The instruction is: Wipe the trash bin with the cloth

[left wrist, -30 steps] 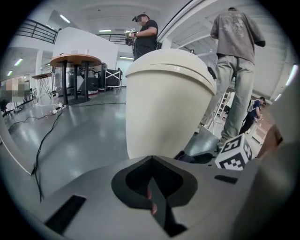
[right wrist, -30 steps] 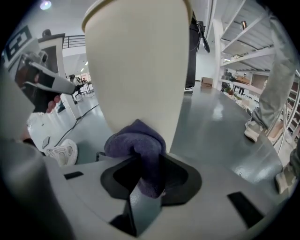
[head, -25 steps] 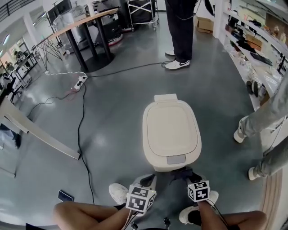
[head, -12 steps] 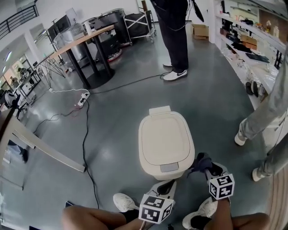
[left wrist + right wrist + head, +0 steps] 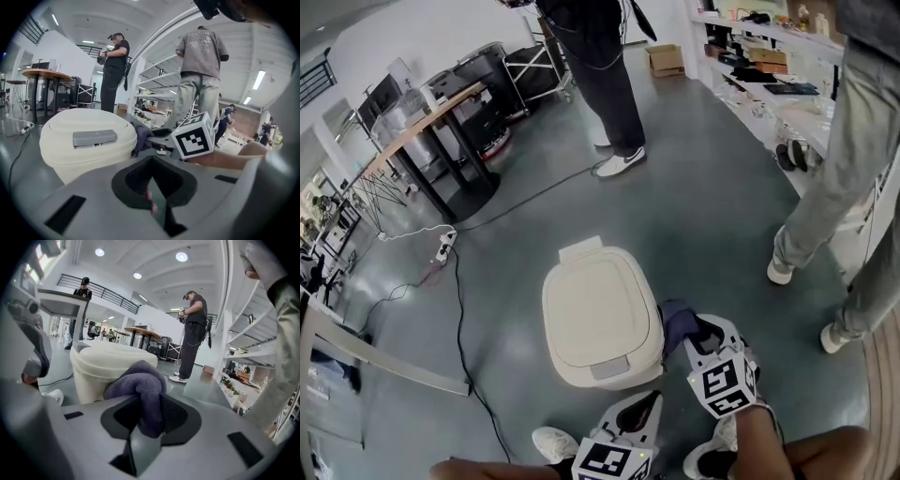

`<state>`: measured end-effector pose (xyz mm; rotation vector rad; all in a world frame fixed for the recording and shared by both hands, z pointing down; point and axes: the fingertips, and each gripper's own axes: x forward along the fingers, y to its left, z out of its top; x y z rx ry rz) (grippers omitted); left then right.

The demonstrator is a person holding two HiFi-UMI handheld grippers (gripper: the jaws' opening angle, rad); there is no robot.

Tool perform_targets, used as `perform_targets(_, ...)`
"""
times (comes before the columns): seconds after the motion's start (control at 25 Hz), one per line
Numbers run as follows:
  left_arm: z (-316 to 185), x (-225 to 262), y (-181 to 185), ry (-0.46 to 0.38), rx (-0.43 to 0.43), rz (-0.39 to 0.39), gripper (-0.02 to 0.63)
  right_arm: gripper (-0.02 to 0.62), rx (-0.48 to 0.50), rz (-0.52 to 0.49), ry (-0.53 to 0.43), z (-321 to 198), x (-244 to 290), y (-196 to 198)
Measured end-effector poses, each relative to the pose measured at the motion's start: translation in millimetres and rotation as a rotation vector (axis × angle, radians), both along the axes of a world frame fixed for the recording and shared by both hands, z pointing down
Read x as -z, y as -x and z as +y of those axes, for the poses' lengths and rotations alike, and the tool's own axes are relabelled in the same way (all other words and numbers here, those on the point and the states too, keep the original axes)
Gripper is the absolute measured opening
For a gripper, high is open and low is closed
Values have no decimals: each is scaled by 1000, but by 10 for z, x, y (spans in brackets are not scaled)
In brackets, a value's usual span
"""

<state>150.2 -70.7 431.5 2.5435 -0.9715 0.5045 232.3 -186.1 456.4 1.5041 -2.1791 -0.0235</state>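
Observation:
A cream trash bin [image 5: 598,323] with a shut lid stands on the grey floor just ahead of me. Its grey press tab [image 5: 93,137] faces the left gripper view. My right gripper [image 5: 694,334] is shut on a dark purple cloth [image 5: 676,320], which it holds against the bin's right side. In the right gripper view the cloth [image 5: 140,390] bulges from between the jaws of the right gripper [image 5: 147,420], with the bin [image 5: 105,369] just behind it. My left gripper [image 5: 639,405] hangs low before the bin's front, shut and holding nothing; the same left gripper [image 5: 152,197] points at the bin [image 5: 79,145].
A person in dark trousers [image 5: 614,103] stands behind the bin and another in grey trousers [image 5: 820,187] stands to the right. A black cable [image 5: 459,314] and a power strip [image 5: 443,247] lie on the floor at left. Shelves [image 5: 764,70] line the right wall. My shoe [image 5: 551,441] is near the bin.
My right gripper has carried the cloth from the bin's front round to its right side. The bin now shows lower and further left as the head view shifted.

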Motion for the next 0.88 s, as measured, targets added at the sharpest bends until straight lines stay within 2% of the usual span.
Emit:
perform_targets(0.16,-51,-139,39,36,25,-21,-2,109,45,77,23,-16,-154,15)
perform_targets(0.32,-91,-352,13,62,23,-48,-2,109,68,82,40,-65,-388,90)
perform_targets(0.52,-77,-622,68,95,17,-120,-2,107,81,147,34,-83,-585,209)
perform_targets(0.72,-124,-868,-43,138,15,-140,-2,107,126,181,69,-106,-864,211)
perform_targets(0.88,-121,-1028,-132,166,-14,-173,-2,107,178,265,104,-110,-1175,241)
